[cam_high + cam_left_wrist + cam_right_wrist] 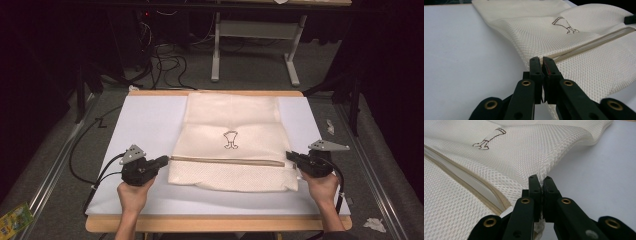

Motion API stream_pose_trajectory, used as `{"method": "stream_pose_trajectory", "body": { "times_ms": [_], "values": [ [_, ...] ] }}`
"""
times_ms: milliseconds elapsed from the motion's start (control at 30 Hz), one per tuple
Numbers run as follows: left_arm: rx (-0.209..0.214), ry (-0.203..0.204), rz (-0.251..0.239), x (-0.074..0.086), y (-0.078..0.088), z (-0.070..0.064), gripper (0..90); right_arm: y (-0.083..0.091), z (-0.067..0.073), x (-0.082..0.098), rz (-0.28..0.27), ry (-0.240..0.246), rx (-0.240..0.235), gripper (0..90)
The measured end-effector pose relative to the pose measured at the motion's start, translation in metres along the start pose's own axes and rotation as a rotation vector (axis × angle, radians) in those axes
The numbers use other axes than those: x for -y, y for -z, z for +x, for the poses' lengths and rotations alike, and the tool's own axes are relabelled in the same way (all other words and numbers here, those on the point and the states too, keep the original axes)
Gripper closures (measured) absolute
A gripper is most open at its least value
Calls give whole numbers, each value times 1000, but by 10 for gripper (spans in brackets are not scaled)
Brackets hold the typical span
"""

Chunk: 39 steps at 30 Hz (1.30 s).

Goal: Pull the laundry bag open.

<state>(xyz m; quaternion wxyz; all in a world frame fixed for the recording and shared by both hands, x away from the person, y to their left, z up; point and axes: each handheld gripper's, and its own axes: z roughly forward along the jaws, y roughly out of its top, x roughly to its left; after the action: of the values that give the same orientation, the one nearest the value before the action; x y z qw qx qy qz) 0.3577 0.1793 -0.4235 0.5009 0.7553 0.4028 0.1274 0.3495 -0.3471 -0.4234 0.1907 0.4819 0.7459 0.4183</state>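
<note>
Mesh bag pinched at both ends of its zipper.

The bag lies flat mid-bench on the white mat, its zipper running across near my edge and a small brown logo above it. My left gripper is clamped on the mesh at the zipper's left end; my right gripper nips a raised fold at the bag's right edge.

table brightly lit from above, surroundings dark; close views sharp, near fingers slightly soft.
</note>
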Motion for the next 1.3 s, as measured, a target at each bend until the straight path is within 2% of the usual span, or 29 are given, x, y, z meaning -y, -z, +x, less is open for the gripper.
{"method": "stream_pose_trajectory", "body": {
  "times_ms": [167, 233, 400, 433, 767, 967, 1200, 1300],
  "values": [
    [-36, -19, 1, 1, 0, -1, 871, 0, 1, -3, -2, 2, -5, 885],
    [-50, -25, 17, 1, 0, -1, 870, -2, 2, -5, -5, 12, -10, 883],
    [-17, -7, -6, -1, 5, -1, 870, -2, 4, -8, -5, 6, -13, 881],
    [-13, -5, -10, -1, 6, -1, 869, -2, 4, -8, -3, -5, -26, 879],
    [-15, -12, 23, 2, 7, -2, 864, -11, 8, -7, 27, 7, -35, 872],
    [-9, -7, 36, 3, 4, -3, 864, -16, 8, -1, 55, -8, -29, 867],
    [-19, -29, 51, 3, 8, -1, 864, -20, 9, 3, 84, -7, -31, 862],
    [-21, -31, 55, 3, 8, -1, 864, -23, 10, 6, 96, 11, -32, 861]
  ]
}}
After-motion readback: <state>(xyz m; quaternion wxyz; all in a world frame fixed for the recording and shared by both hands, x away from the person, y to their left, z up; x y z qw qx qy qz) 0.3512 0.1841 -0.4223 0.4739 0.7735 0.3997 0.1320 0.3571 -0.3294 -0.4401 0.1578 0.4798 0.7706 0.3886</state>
